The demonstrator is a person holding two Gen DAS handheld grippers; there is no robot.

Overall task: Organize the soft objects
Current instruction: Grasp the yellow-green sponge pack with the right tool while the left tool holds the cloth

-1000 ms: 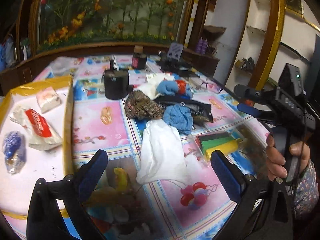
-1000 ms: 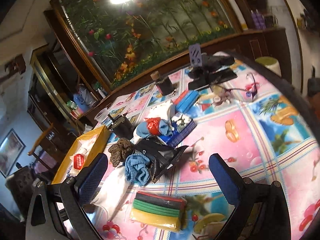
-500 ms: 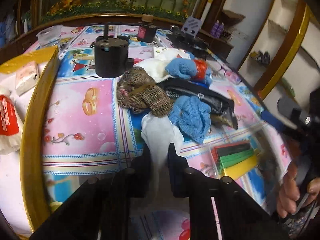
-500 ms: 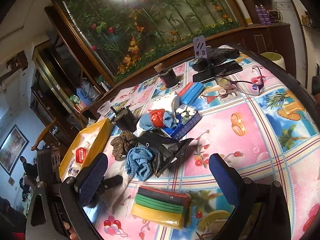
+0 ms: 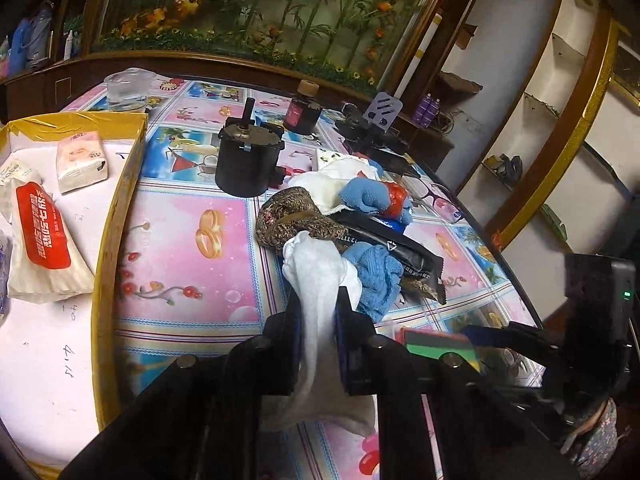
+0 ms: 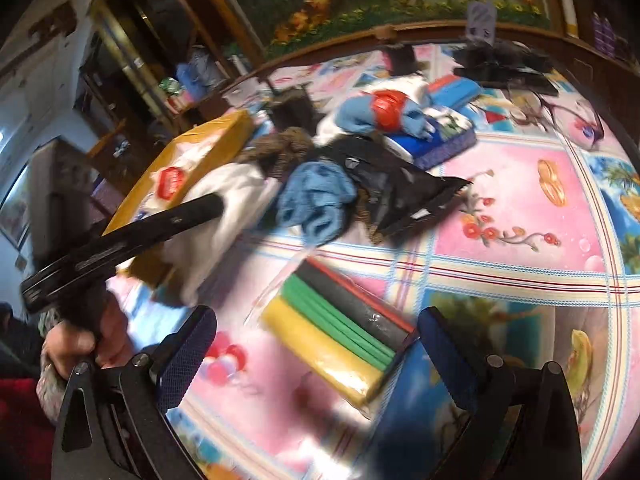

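White sock (image 5: 318,280) is clenched in the left gripper (image 5: 318,316), near the pile; right gripper (image 6: 316,344) gapes (empty) around a striped pack (image 6: 340,320).

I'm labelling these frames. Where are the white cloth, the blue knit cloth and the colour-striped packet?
white cloth (image 5: 316,276), left wrist view, bunched upper part above the pads.
blue knit cloth (image 5: 378,276), left wrist view, middle of the crumpled knit.
colour-striped packet (image 6: 336,332), right wrist view, green stripe at its middle.
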